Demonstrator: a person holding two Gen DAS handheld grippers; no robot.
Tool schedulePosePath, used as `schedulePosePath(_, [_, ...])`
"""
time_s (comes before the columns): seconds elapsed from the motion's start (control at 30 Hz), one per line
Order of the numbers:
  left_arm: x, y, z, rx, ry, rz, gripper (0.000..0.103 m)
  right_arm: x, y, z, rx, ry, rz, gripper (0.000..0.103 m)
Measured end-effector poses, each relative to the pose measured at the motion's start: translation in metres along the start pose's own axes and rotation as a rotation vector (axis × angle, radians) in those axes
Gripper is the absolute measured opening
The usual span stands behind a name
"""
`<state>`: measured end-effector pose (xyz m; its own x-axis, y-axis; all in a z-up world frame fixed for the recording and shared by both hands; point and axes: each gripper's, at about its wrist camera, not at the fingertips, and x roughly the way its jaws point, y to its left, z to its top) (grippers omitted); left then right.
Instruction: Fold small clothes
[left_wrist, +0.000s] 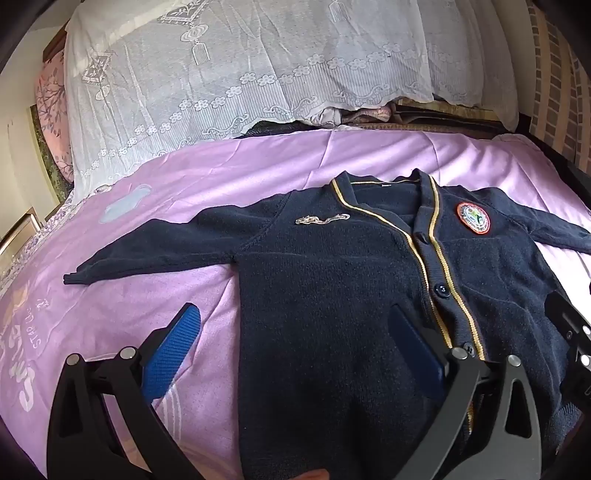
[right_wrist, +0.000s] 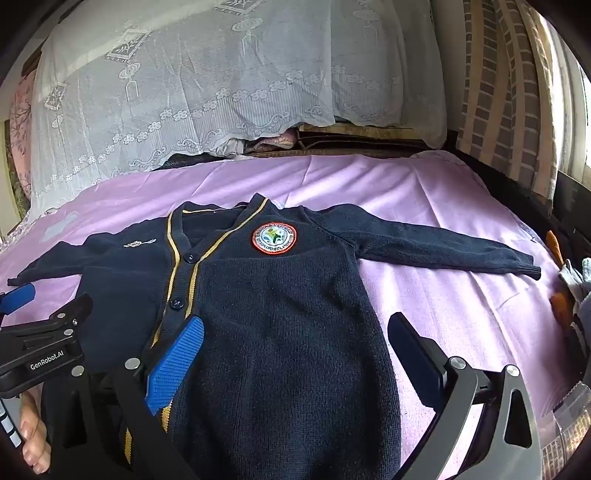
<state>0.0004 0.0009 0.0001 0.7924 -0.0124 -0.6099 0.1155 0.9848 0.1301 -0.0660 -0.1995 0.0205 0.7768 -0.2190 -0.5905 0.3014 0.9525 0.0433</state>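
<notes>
Lying flat and face up in the middle of the purple sheet (left_wrist: 177, 177), the navy cardigan (left_wrist: 332, 295) has both sleeves spread toward the sheet's side edges. Left gripper (left_wrist: 295, 339) and right gripper (right_wrist: 295, 350) hover over its lower body, jaws wide apart, holding nothing. White lace cloth (right_wrist: 184, 74) hangs beyond the far edge.

place: home bedroom | evidence: bed with purple sheet (left_wrist: 258, 166), lace cover (left_wrist: 221, 74) over bedding (piled), curtain (right_wrist: 509, 110)
</notes>
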Motion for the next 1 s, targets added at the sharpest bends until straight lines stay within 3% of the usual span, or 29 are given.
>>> schedulePosePath(1.0, [0.0021, 0.0012, -0.0014, -0.008, 0.02, -0.002, 0.099, 0.0065, -0.0043, -0.0022, 0.022, 0.021, 0.013, 0.1])
